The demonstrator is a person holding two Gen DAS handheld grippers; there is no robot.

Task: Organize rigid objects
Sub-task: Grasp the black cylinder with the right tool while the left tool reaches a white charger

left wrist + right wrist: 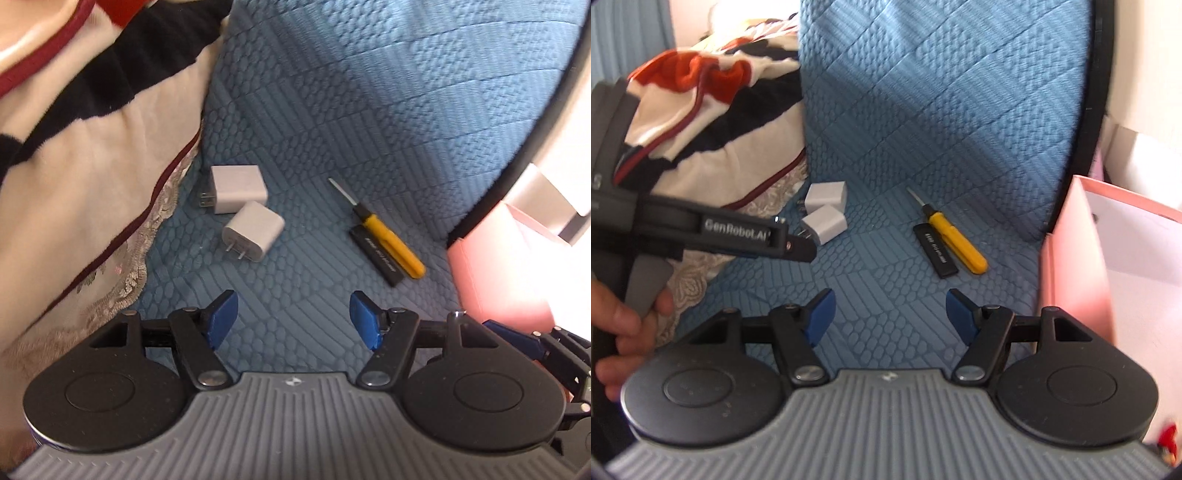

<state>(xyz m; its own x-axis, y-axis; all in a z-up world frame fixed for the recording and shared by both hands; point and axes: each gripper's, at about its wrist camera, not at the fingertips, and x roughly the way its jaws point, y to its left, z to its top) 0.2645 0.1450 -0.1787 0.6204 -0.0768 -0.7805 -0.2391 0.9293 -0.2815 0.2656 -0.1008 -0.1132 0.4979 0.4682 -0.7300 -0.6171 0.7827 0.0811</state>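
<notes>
Bedding in quilted blue (369, 92) is carrying everything, with a striped blanket (92, 129) bunching at its left and a pink box (1078, 258) standing at its right. Both the left gripper (293, 319) and right gripper (890, 317) are hovering spread wide and empty. Ahead of them a yellow screwdriver (391, 240) is lying against a black stick (376, 254), well apart from two touching white chargers (240, 188) (255, 230).
</notes>
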